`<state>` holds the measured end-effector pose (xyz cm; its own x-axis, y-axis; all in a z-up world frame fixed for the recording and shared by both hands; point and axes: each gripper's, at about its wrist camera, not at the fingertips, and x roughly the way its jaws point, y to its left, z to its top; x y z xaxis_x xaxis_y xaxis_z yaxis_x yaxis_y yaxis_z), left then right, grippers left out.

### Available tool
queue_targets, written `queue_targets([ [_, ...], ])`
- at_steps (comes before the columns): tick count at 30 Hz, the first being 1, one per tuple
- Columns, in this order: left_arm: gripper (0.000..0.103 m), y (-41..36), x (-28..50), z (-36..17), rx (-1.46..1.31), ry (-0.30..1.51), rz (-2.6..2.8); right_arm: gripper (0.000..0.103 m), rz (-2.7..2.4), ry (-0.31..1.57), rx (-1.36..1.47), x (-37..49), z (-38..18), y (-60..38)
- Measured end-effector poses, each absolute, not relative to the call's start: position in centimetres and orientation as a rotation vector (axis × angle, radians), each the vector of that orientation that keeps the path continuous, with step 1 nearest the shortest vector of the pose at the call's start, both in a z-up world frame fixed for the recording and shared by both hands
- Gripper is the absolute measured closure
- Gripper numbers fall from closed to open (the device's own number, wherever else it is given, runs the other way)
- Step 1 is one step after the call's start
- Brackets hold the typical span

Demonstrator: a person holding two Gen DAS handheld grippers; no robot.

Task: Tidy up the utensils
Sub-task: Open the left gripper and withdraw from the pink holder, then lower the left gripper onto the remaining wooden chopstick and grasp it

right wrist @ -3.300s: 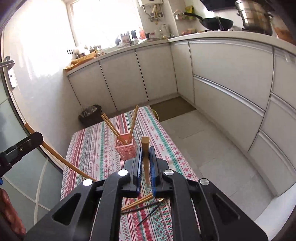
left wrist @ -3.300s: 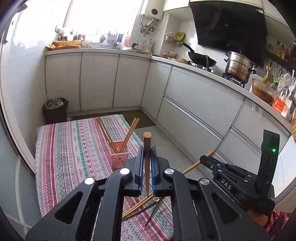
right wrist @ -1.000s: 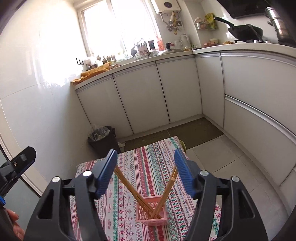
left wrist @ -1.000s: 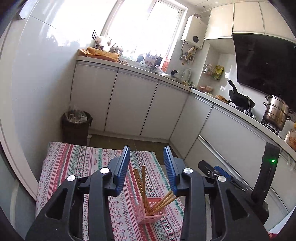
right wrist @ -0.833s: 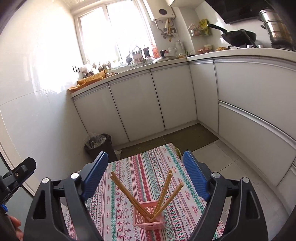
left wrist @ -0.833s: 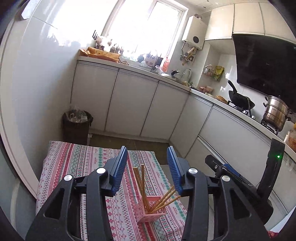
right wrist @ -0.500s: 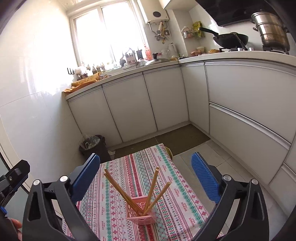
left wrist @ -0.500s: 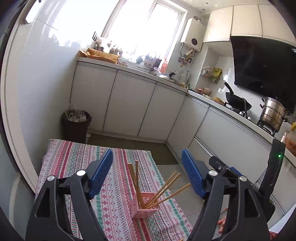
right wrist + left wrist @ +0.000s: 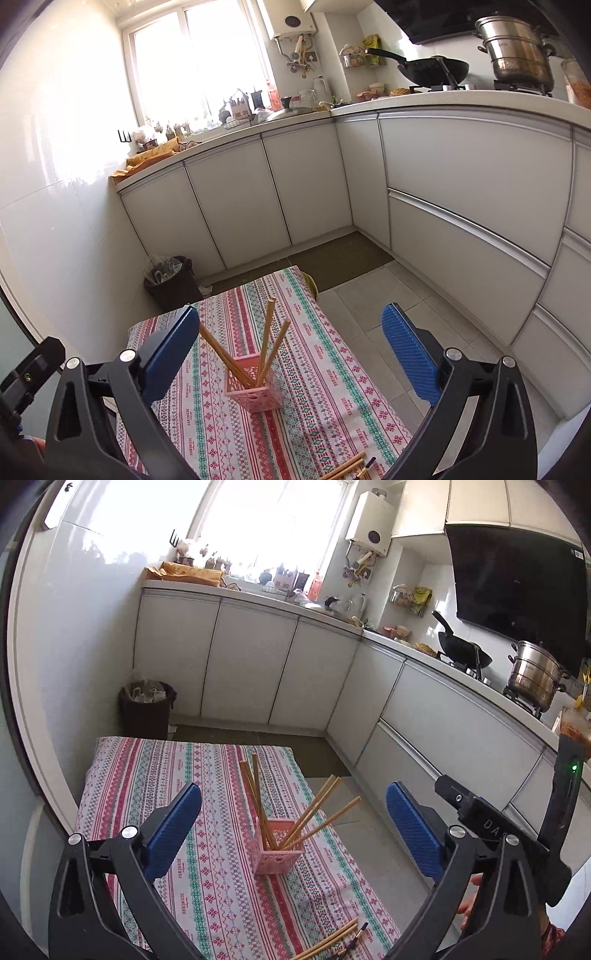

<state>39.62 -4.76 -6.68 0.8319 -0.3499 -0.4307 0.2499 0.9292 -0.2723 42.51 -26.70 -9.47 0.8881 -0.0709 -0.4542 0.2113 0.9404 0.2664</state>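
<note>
– Where is the pink utensil basket?

– Upright on the patterned tablecloth, near its middle. Wooden chopsticks stand in it, some leaning left, others fanning right.

– Any loose ones?

– Yes, a few more chopsticks lie flat at the cloth's near edge, a dark thin utensil just beside them.

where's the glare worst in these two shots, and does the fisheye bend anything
Left wrist view: the window is blown out, throwing glare on the wall beside it; counter edges bow. Right wrist view: the window is equally washed out and cabinet lines curve. The pink basket and chopsticks stay sharp in both.
</note>
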Motion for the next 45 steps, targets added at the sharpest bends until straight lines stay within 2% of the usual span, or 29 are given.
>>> queue_targets([
  [5,0.007,-8.0,39.7,-9.3,-0.074,0.624,-0.372,0.007,-0.184,0.495,0.377,38.4,-11.9,-29.3],
  [10,0.007,-12.4,39.9,-13.2,0.070,0.769,-0.451,0.007,-0.262,0.570,0.437,33.1,-16.9,-33.3],
  [18,0.008,-20.2,41.0,-22.5,0.438,1.043,-0.593,0.007,-0.388,0.692,0.463,28.3,-24.8,-38.4],
  [20,0.020,-21.7,41.4,-24.9,0.527,1.103,-0.618,0.007,-0.405,0.695,0.473,27.6,-26.0,-39.1],
  [22,0.045,-22.9,42.1,-27.2,0.578,1.186,-0.655,0.007,-0.386,0.690,0.524,27.4,-26.3,-39.8],
  [25,0.064,-24.8,43.2,-29.9,0.612,1.298,-0.692,0.007,-0.400,0.670,0.538,27.5,-26.3,-40.6],
  [31,0.064,-27.8,45.3,-33.9,0.665,1.421,-0.705,0.007,-0.368,0.721,0.574,28.7,-27.4,-40.9],
  [39,0.069,-29.9,45.9,-35.7,0.727,1.448,-0.724,0.007,-0.345,0.745,0.588,29.3,-28.1,-41.1],
  [41,0.083,-30.5,46.0,-35.6,0.726,1.452,-0.738,0.007,-0.350,0.751,0.602,29.3,-28.1,-41.5],
  [42,0.094,-30.8,45.8,-35.8,0.734,1.457,-0.741,0.007,-0.351,0.757,0.610,29.4,-28.3,-41.6],
  [45,0.096,-30.6,46.2,-35.9,0.688,1.496,-0.728,0.007,-0.344,0.773,0.630,29.5,-28.4,-41.7],
])
